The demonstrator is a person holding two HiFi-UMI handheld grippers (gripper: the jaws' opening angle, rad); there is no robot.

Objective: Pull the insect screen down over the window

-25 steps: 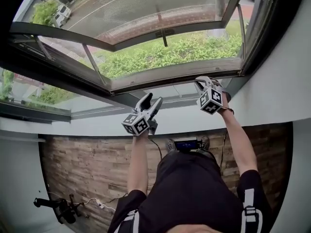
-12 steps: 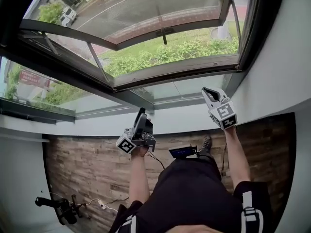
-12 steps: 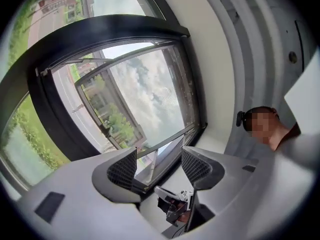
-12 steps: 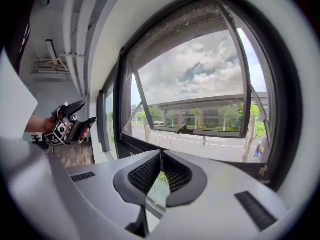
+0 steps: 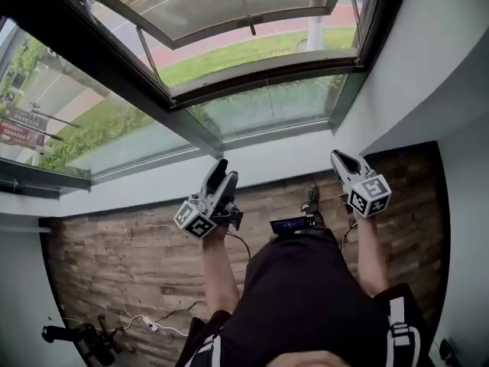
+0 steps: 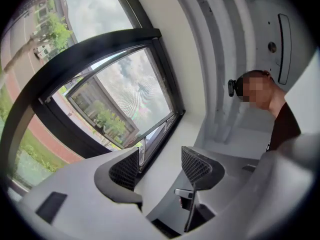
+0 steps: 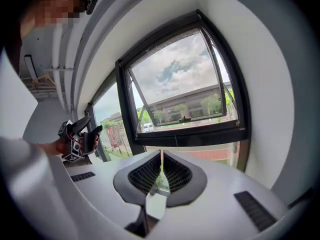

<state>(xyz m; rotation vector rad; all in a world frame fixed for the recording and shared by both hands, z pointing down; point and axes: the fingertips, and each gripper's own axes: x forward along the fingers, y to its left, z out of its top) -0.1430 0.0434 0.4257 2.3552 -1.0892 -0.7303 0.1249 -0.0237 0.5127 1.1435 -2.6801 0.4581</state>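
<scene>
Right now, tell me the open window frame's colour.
Black; the open window frame shows best in the right gripper view.

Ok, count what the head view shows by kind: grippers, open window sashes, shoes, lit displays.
grippers: 2, left gripper and right gripper
open sash: 1
shoe: 1
display: 1
total: 5

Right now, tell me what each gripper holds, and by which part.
Nothing is held. The left gripper has its jaws apart and empty; the right gripper has them together on nothing.
</scene>
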